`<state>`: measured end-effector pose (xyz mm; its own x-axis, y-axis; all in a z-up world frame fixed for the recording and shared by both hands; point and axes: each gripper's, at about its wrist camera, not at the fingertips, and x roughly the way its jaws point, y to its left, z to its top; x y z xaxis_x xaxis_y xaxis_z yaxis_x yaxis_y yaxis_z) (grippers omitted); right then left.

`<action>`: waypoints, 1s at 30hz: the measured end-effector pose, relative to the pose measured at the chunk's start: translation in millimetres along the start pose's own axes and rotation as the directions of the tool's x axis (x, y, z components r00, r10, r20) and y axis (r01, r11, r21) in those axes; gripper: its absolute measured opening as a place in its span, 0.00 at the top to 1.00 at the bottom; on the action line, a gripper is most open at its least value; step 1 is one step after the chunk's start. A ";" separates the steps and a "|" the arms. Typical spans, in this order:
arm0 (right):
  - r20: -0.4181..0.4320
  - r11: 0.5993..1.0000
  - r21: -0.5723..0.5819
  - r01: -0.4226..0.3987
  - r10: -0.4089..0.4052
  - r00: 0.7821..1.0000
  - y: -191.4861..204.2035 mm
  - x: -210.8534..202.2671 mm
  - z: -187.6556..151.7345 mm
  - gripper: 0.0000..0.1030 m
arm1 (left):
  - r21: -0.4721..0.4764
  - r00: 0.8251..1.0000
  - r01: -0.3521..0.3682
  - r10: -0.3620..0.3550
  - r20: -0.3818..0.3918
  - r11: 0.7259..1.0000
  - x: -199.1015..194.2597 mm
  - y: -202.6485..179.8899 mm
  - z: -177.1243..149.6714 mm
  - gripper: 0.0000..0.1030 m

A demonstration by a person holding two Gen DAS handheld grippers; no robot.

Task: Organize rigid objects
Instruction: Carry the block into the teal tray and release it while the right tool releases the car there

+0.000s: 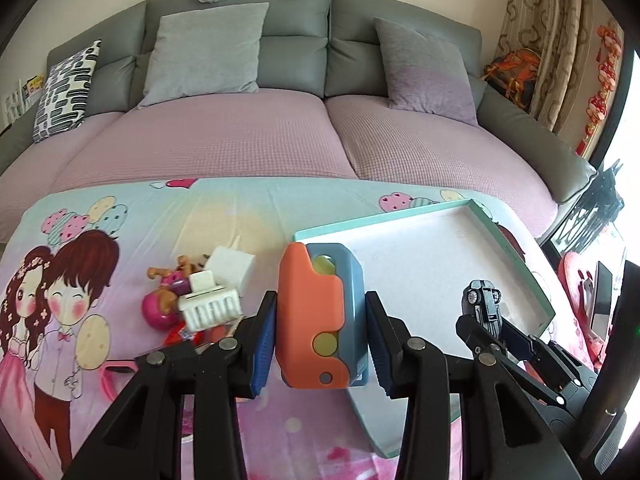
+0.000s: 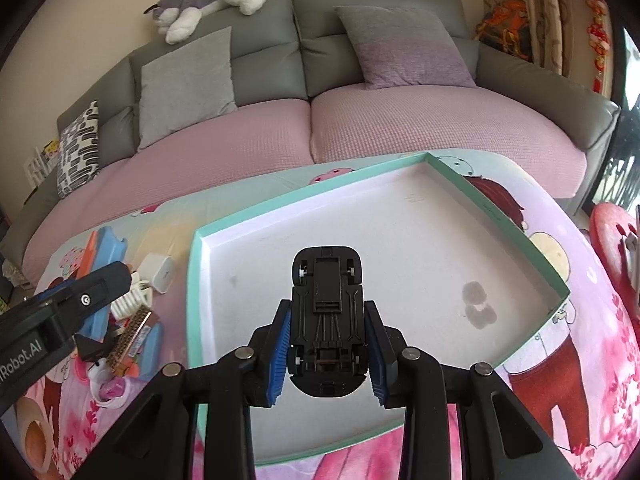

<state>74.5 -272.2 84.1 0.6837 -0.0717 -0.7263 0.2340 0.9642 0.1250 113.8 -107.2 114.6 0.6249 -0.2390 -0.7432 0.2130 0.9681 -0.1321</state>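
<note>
My left gripper (image 1: 320, 340) is shut on an orange and blue block toy (image 1: 318, 316), held over the near left edge of the teal-rimmed white tray (image 1: 400, 226). The blue pads (image 1: 264, 344) press both of its sides. My right gripper (image 2: 327, 344) is shut on a black toy car (image 2: 326, 316), underside up, above the tray floor (image 2: 400, 248). In the left wrist view the right gripper (image 1: 486, 320) and the car (image 1: 482, 300) hang over the tray's right part. Nothing lies in the tray. The left gripper (image 2: 86, 300) enters the right wrist view from the left.
A pile of small toys lies left of the tray: a white toy piano (image 1: 210, 308), a white cube (image 1: 234, 266), a pink figure (image 1: 160, 308), a white charger (image 2: 160, 272), a brown comb-like piece (image 2: 130, 340). The cartoon-print blanket (image 1: 120, 208) covers the table; a sofa (image 1: 240, 132) stands behind.
</note>
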 end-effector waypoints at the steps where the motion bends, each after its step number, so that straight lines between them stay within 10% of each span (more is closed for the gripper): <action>1: -0.001 1.000 0.020 0.016 -0.016 1.000 -9.6 1.8 0.5 0.65 | 0.006 1.000 0.005 -0.005 -0.007 1.000 5.5 -6.6 1.2 0.58; 30: -0.062 0.995 0.067 0.068 -0.064 0.996 -40.4 28.0 -7.4 0.65 | -0.048 0.996 0.020 -0.024 -0.085 0.999 66.7 -45.7 -20.3 0.50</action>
<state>79.1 -311.3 53.7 0.6229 -0.1176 -0.7735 0.3257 0.9379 0.1197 130.5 -165.8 57.7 0.5534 -0.2549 -0.7930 0.1891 0.9656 -0.1784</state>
